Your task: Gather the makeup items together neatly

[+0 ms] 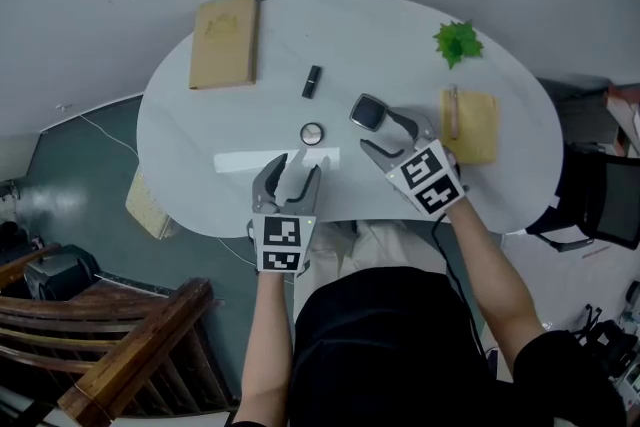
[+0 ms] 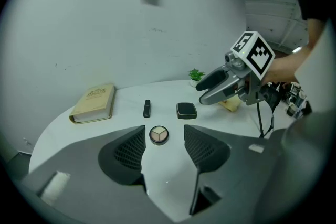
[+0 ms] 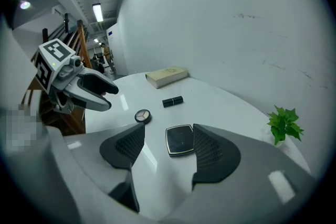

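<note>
Three makeup items lie on the white oval table [image 1: 190,145]: a black lipstick [image 1: 312,81] [image 2: 147,108] [image 3: 172,101], a round eyeshadow palette [image 1: 312,133] [image 2: 159,135] [image 3: 142,116] and a square black compact [image 1: 368,112] [image 2: 186,110] [image 3: 180,140]. My right gripper [image 1: 386,136] [image 3: 161,136] is open, and the square compact lies flat between its jaws, close against the right one. My left gripper [image 1: 292,169] [image 2: 165,141] is open and empty near the front edge, with the round palette just ahead of its tips.
A tan book [image 1: 224,41] [image 2: 94,103] lies at the far left of the table. A small green plant [image 1: 457,42] [image 3: 284,123] stands far right, with a yellow pad [image 1: 470,125] holding a brush nearer. Wooden furniture [image 1: 130,345] sits on the floor at lower left.
</note>
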Action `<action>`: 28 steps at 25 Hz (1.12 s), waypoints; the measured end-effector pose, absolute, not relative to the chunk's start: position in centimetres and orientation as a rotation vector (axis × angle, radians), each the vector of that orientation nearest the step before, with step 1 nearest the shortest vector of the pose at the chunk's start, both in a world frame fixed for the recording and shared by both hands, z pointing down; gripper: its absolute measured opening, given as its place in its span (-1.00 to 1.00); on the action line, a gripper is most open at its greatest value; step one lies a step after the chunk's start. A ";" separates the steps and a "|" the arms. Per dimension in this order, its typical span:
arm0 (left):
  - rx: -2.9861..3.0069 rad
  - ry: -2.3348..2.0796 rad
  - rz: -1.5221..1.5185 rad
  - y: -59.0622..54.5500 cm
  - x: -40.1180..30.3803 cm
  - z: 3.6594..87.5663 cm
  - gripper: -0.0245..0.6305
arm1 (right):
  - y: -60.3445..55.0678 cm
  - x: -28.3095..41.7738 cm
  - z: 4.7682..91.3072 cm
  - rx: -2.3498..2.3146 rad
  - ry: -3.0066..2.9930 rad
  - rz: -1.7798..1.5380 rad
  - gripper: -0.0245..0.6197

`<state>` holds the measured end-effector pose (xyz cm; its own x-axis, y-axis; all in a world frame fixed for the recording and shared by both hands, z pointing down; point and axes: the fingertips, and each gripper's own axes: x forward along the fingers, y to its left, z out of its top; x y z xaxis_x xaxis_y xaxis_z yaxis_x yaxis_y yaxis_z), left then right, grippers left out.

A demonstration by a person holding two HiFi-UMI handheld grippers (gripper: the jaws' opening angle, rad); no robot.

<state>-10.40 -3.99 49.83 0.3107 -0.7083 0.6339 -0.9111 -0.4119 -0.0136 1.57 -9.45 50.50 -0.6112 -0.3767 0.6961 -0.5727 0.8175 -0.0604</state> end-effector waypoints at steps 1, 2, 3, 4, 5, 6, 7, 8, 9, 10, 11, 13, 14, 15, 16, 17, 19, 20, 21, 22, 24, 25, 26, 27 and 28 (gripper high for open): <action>2.238 -1.452 0.822 -3.8 -10.4 49.8 -0.23 | -9.6 1.5 50.9 0.686 -2.288 0.352 -0.08; 2.239 -1.451 0.827 -3.7 -10.4 49.8 -0.23 | -9.7 1.5 51.4 0.680 -2.280 0.344 -0.08; 2.238 -1.451 0.828 -3.5 -10.5 49.8 -0.23 | -9.9 1.5 51.8 0.677 -2.273 0.339 -0.07; 2.236 -1.452 0.827 -3.3 -10.5 49.9 -0.23 | -10.1 1.5 52.2 0.676 -2.265 0.334 -0.06; 2.233 -1.453 0.825 -3.2 -10.6 49.9 -0.23 | -10.3 1.5 52.6 0.674 -2.257 0.330 -0.04; 2.231 -1.453 0.825 -3.0 -10.6 49.9 -0.23 | -10.5 1.5 53.0 0.672 -2.248 0.328 -0.03; 2.229 -1.453 0.827 -2.8 -10.7 49.9 -0.23 | -10.7 1.5 53.4 0.669 -2.240 0.327 -0.02; 2.227 -1.450 0.830 -2.7 -10.7 49.9 -0.23 | -10.9 1.5 53.8 0.664 -2.233 0.328 -0.01; 2.225 -1.447 0.833 -2.5 -10.7 50.0 -0.23 | -11.1 1.5 54.1 0.660 -2.225 0.329 0.01; 2.224 -1.444 0.835 -2.4 -10.6 50.1 -0.23 | -11.2 1.6 54.5 0.654 -2.217 0.329 0.03; 2.222 -1.441 0.836 -2.3 -10.6 50.2 -0.23 | -11.3 1.7 55.0 0.649 -2.208 0.329 0.03; 2.220 -1.439 0.838 -2.1 -10.7 50.3 -0.23 | -11.6 1.8 56.0 0.642 -2.189 0.335 0.05; 2.220 -1.439 0.838 -2.0 -10.7 50.3 -0.23 | -11.7 1.8 56.4 0.640 -2.180 0.339 0.06; 2.221 -1.440 0.839 -2.0 -10.7 50.3 -0.23 | -11.9 1.9 56.8 0.640 -2.171 0.340 0.08; 2.223 -1.440 0.841 -1.9 -10.8 50.2 -0.23 | -12.0 1.8 57.0 0.640 -2.166 0.340 0.09; 2.223 -1.439 0.842 -1.9 -10.8 50.2 -0.23 | -12.2 1.7 57.2 0.638 -2.163 0.339 0.09; 2.222 -1.435 0.841 -1.8 -10.8 50.3 -0.23 | -12.5 1.5 57.5 0.627 -2.157 0.337 0.09; 2.222 -1.434 0.839 -1.8 -10.8 50.2 -0.23 | -12.6 1.4 57.8 0.620 -2.151 0.340 0.09; 2.222 -1.433 0.839 -1.8 -10.8 50.2 -0.23 | -12.6 1.4 58.1 0.614 -2.145 0.346 0.09; 2.224 -1.433 0.842 -1.8 -10.7 50.1 -0.23 | -12.6 1.3 58.3 0.607 -2.139 0.352 0.09; 2.230 -1.434 0.853 -1.9 -10.7 50.0 -0.23 | -12.6 1.1 58.6 0.592 -2.135 0.352 0.09; 2.234 -1.435 0.855 -2.0 -10.7 49.9 -0.23 | -12.6 1.0 58.8 0.587 -2.132 0.350 0.09; 2.235 -1.435 0.853 -2.1 -10.6 49.9 -0.23 | -12.6 1.0 58.9 0.585 -2.127 0.349 0.09; 2.236 -1.436 0.851 -2.1 -10.6 49.9 -0.23 | -12.6 1.0 59.0 0.586 -2.123 0.350 0.09; 2.234 -1.436 0.851 -2.1 -10.6 50.0 -0.23 | -12.7 1.0 59.1 0.587 -2.121 0.349 0.09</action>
